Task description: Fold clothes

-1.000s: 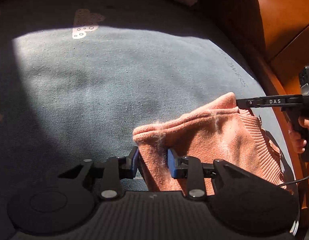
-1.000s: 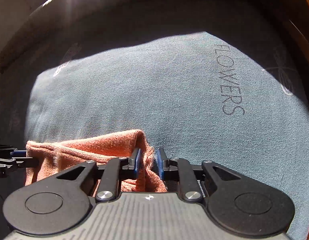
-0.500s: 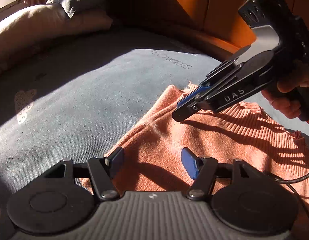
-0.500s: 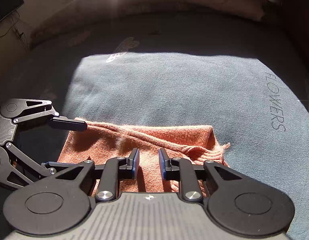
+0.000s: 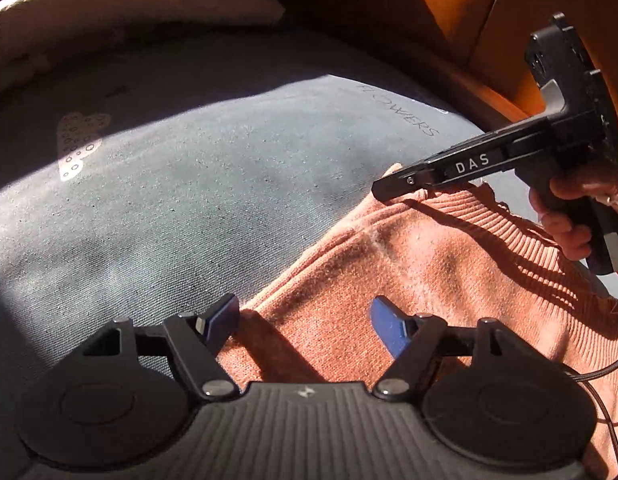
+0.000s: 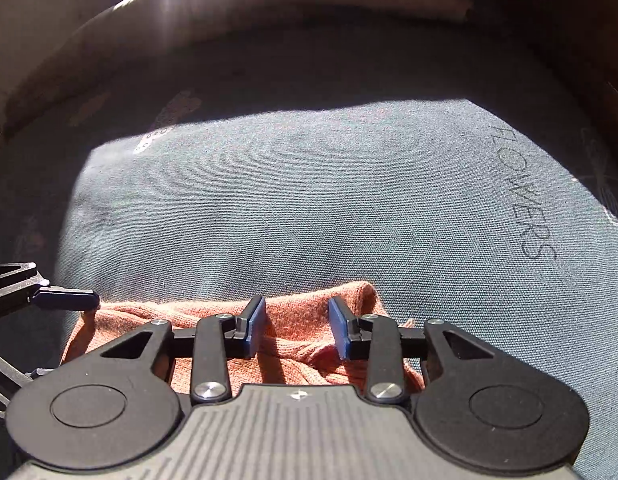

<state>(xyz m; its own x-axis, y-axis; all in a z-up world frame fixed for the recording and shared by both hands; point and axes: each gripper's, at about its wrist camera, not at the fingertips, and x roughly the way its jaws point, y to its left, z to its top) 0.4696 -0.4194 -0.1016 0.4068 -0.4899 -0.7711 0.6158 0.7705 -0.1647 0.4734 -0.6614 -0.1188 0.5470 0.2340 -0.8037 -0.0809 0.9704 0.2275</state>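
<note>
Left wrist footage showed the left gripper with its jaws spread wide and nothing held between them; its blue-padded fingers were poised over the near edge of an orange knitted sweater. The sweater was laid flat on a grey-blue bedcover, on which the word FLOWERS was printed. A pale mushroom-like motif was seen on the cover well apart from the garment. Toward the right of that view, the right gripper, marked DAS, was seen from the side just above the sweater's far corner, held by a hand. An orange wooden panel was visible behind it, and beige pillows were seen at the far end of the bed.

Right wrist footage showed the right gripper with its jaws parted and empty, a raised fold of the sweater lying between and below the pads. One finger of the left gripper was seen at the left edge, just beside the sweater's other corner.
</note>
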